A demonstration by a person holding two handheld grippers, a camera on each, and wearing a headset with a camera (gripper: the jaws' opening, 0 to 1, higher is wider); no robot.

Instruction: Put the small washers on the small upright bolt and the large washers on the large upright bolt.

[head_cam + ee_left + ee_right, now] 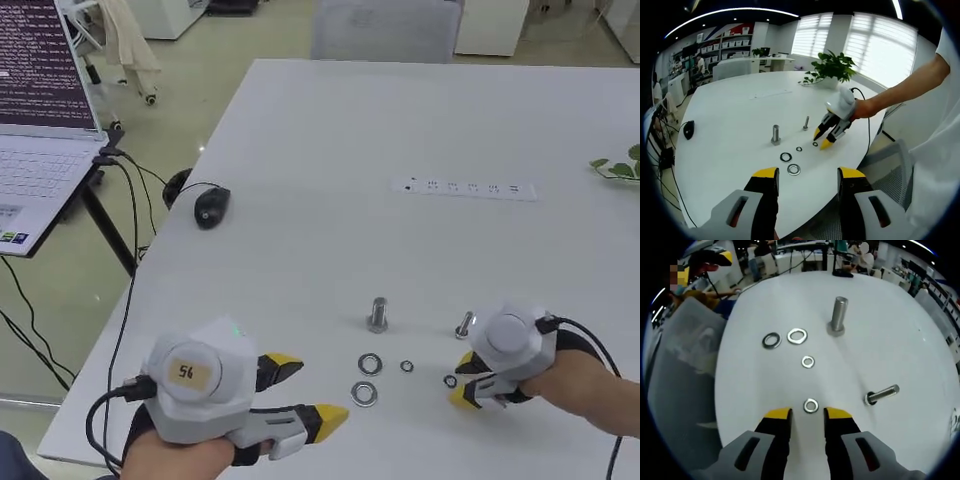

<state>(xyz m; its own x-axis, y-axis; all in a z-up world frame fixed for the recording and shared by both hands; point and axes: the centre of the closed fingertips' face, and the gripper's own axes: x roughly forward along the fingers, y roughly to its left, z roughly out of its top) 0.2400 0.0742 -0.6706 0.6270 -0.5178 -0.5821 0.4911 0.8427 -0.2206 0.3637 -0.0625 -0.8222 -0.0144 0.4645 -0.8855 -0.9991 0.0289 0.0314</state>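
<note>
Near the desk's (400, 130) front edge, large washers (370, 363) and small washers (407, 366) lie loose; large bolt (377, 314) and small bolt (464, 324) stand bare, so I judge nothing done. My right gripper (807, 414), jaws parted, sits at one small washer; my left gripper (807, 173) is released, empty.

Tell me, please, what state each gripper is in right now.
Left tongs: open, empty.
Right tongs: open, empty, small washer just ahead of the tips.

My fingers (325, 420) are black with yellow tips. The surface (400, 130) is white; the bolts (377, 314) and washers (370, 363) silver; the mouse (211, 207) by its left edge black.
</note>
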